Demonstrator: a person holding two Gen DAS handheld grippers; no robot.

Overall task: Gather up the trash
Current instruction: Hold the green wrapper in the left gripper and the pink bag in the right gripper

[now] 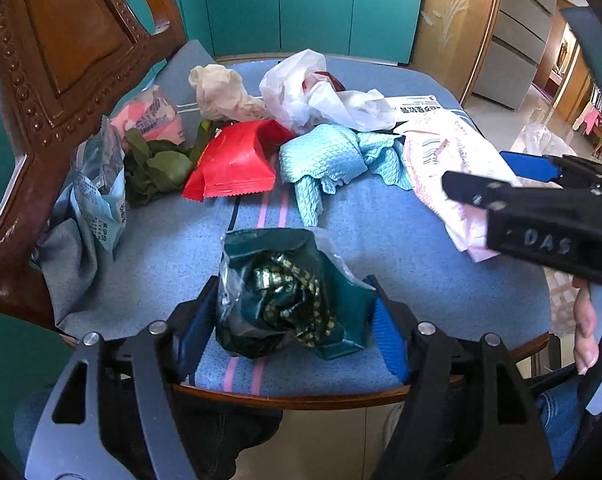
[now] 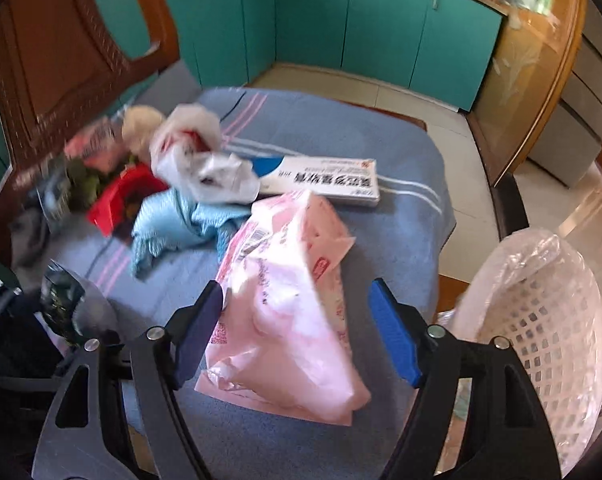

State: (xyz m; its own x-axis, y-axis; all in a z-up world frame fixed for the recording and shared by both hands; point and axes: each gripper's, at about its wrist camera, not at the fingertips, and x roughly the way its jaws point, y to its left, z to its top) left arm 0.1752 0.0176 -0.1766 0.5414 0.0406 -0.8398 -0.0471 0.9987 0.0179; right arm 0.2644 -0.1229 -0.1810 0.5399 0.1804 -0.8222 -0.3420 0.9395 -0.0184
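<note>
The dark green wrapper [image 1: 289,296] was flanked by the left gripper [image 1: 291,320], jaws spread wide; whether it was gripped could not be told. The pink pack [image 2: 285,300] lay between the right gripper [image 2: 297,328]'s parted, untouching fingers, the basket [image 2: 541,320] at three o'clock.

We see both views in bright daylight that enters from the right, where the floor [image 2: 581,216] glows nearly white and the white basket [image 2: 541,320] is overexposed on its lit side. Glare sits on the glossy red wrapper [image 1: 233,160] and the polished chair back [image 1: 61,60]. The left wrist view is sharp. The right wrist view is smeared by motion blur, worst over the pile at its left, though the medicine box [image 2: 325,180] keeps legible print. Both fisheye pictures bend the teal cabinets [image 1: 281,4] and darken to black at the corners.
</note>
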